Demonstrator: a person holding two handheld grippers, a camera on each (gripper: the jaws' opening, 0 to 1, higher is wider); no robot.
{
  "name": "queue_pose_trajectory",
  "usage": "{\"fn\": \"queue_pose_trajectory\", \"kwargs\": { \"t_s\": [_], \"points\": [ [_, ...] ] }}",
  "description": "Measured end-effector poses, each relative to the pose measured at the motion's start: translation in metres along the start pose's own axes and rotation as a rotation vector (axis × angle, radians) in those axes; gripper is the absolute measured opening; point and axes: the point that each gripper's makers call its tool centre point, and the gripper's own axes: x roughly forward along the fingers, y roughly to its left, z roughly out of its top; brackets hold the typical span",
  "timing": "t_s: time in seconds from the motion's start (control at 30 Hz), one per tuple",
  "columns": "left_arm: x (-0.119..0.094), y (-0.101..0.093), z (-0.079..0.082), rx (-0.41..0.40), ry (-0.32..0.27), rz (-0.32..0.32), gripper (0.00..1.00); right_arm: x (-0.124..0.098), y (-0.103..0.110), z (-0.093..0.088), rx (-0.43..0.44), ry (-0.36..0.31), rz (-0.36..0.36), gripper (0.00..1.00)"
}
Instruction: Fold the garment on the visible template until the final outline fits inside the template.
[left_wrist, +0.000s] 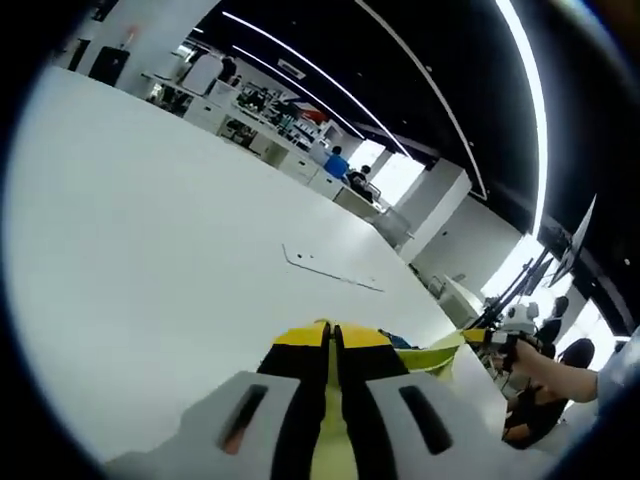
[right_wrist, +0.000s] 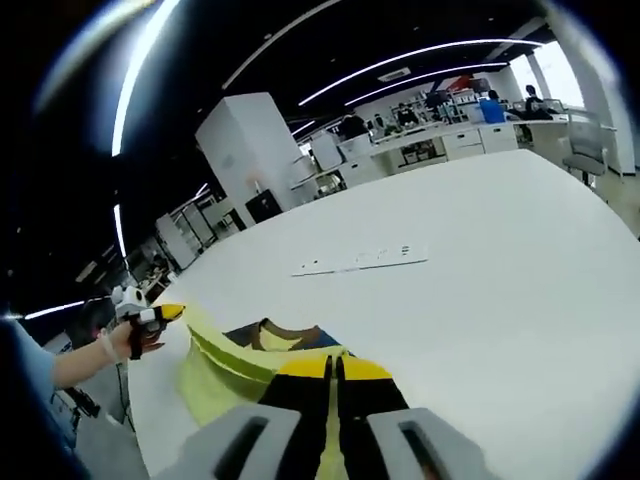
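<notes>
The garment (left_wrist: 432, 358) is yellow-green, with a brown collar and a blue patch (right_wrist: 262, 340). It is lifted off the white table (left_wrist: 150, 260) and stretched between both grippers. In the left gripper view my left gripper (left_wrist: 332, 338) is shut, with yellow fabric pinched between its jaws. My right gripper (left_wrist: 503, 340) enters from the right in a hand, holding the far end of the cloth. In the right gripper view my right gripper (right_wrist: 333, 366) is shut on the yellow fabric, and my left gripper (right_wrist: 150, 316) grips a corner at the far left. Thin template marks (right_wrist: 362, 259) lie on the table beyond the garment.
The template marks (left_wrist: 330, 270) sit mid-table, ahead of the left gripper. The table's far edge (right_wrist: 560, 150) borders desks with seated people (left_wrist: 340, 165). A white pillar (right_wrist: 250, 150) stands at the back. A person (left_wrist: 545, 395) sits low at the right beside the table.
</notes>
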Motion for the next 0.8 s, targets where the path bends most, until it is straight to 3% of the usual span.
{"fn": "queue_pose_trajectory", "kwargs": {
  "t_s": [0.3, 0.8],
  "points": [
    [0.014, 0.026, -0.022, -0.033, 0.059, 0.077, 0.00, 0.034, -0.031, -0.012, 0.042, 0.039, -0.035, 0.00],
    [0.014, 0.049, -0.054, -0.019, 0.159, 0.130, 0.00, 0.043, -0.056, -0.032, 0.073, 0.088, -0.049, 0.00]
  ]
}}
